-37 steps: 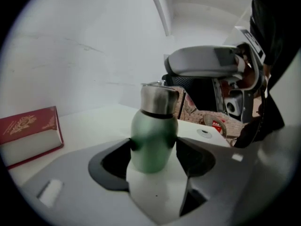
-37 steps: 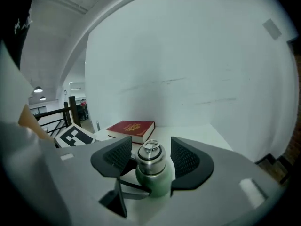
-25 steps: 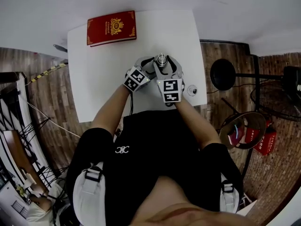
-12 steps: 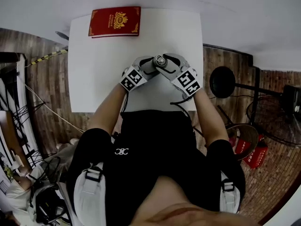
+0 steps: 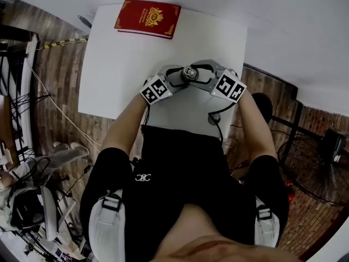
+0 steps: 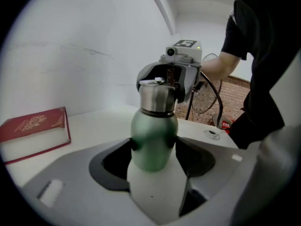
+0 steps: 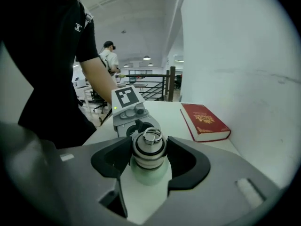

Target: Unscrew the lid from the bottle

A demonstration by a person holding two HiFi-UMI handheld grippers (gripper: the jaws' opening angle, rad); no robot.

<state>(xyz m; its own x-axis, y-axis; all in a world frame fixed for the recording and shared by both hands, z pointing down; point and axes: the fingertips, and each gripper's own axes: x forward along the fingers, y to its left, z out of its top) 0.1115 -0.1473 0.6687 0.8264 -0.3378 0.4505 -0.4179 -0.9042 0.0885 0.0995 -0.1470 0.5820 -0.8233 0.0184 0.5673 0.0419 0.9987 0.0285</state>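
The green bottle (image 6: 153, 142), a round-shouldered metal flask, stands upright on the white table (image 5: 109, 75). It is close to the middle of the table's near edge, directly in front of the person. Its steel lid (image 7: 148, 147), a ribbed silver cylinder with a small ring on top, sits on the neck with a dark seam beneath it.

The left gripper (image 6: 154, 149) reaches in from the table's left side. Its dark pads (image 6: 115, 161) are closed against the green body, one on each flank, just below the shoulder. The right gripper (image 7: 149, 155) reaches in from the table's right side and sits higher. Its pads (image 7: 188, 161) are clamped on the steel lid. The two grippers face each other across the bottle, both tilted downward.

A red hardcover book (image 5: 148, 18) with a gold emblem lies flat at the table's far edge, well apart from the bottle. A small round grey piece (image 6: 214, 134) lies on the table towards its near right corner; what it is cannot be determined.

The person wears a black short-sleeved top (image 5: 180, 173). A brown wood-plank floor (image 5: 60, 108) shows around the table, and a white wall rises beyond its far edge. In the right gripper view, a second person (image 7: 111, 56) stands far off beyond the table, too small to detail.
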